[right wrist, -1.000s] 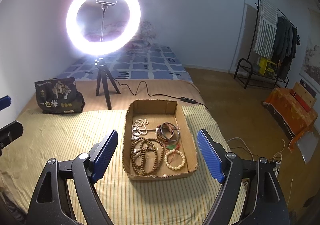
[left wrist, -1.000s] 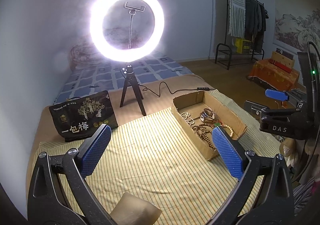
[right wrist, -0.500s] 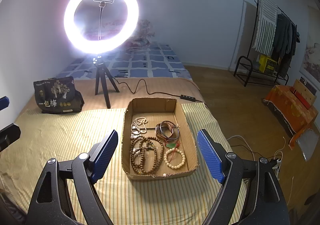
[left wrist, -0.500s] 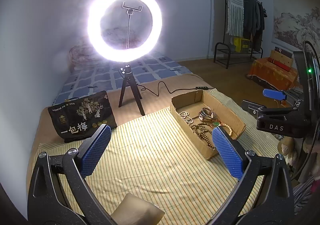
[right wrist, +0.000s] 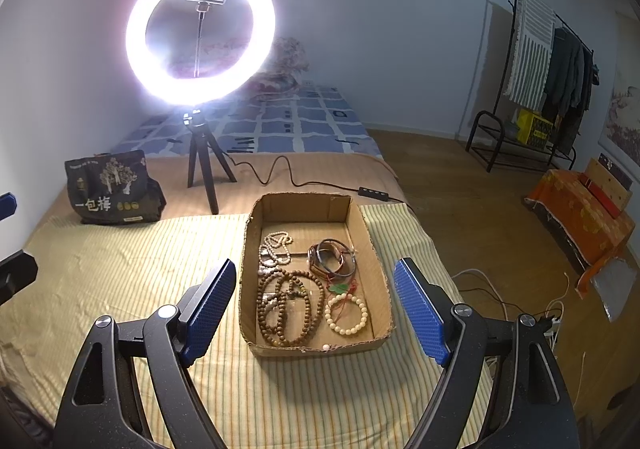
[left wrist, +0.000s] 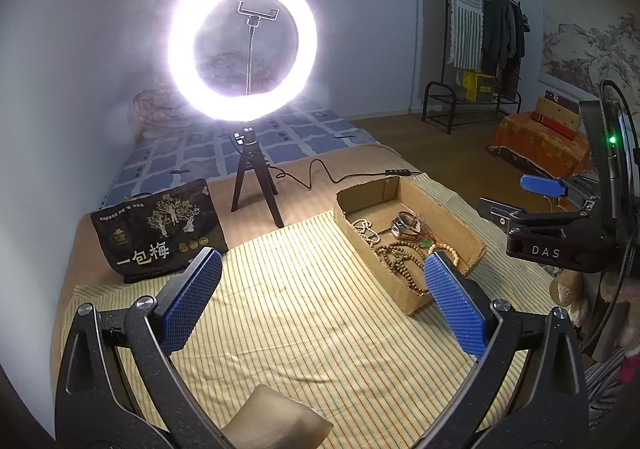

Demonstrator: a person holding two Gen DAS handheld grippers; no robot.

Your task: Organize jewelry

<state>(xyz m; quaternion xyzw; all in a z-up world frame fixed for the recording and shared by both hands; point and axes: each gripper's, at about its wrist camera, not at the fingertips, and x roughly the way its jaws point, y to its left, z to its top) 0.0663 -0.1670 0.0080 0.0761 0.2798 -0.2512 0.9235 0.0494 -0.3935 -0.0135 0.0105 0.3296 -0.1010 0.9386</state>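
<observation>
A shallow cardboard box point(right wrist: 370, 241) point(left wrist: 468, 231) lies on a striped yellow cloth. Inside it are a long brown bead string point(right wrist: 286, 307), a white bead bracelet point(right wrist: 346, 315), a pale bead strand point(right wrist: 274, 247), dark bangles point(right wrist: 332, 257) and a green pendant point(right wrist: 338, 288). My right gripper point(right wrist: 316, 299) hovers in front of the box, open, its blue pads framing the box with nothing between them. My left gripper point(left wrist: 320, 289) is open over bare cloth, left of the box. In the left wrist view the right gripper point(left wrist: 544, 209) shows at the right edge.
A lit ring light on a small tripod point(right wrist: 200, 29) stands behind the box, its cable point(right wrist: 280, 169) trailing right. A black printed bag point(right wrist: 110, 187) sits at the back left. A tan object point(left wrist: 276, 423) lies under the left gripper. Beyond the cloth's right edge is wooden floor with cables point(right wrist: 492, 289).
</observation>
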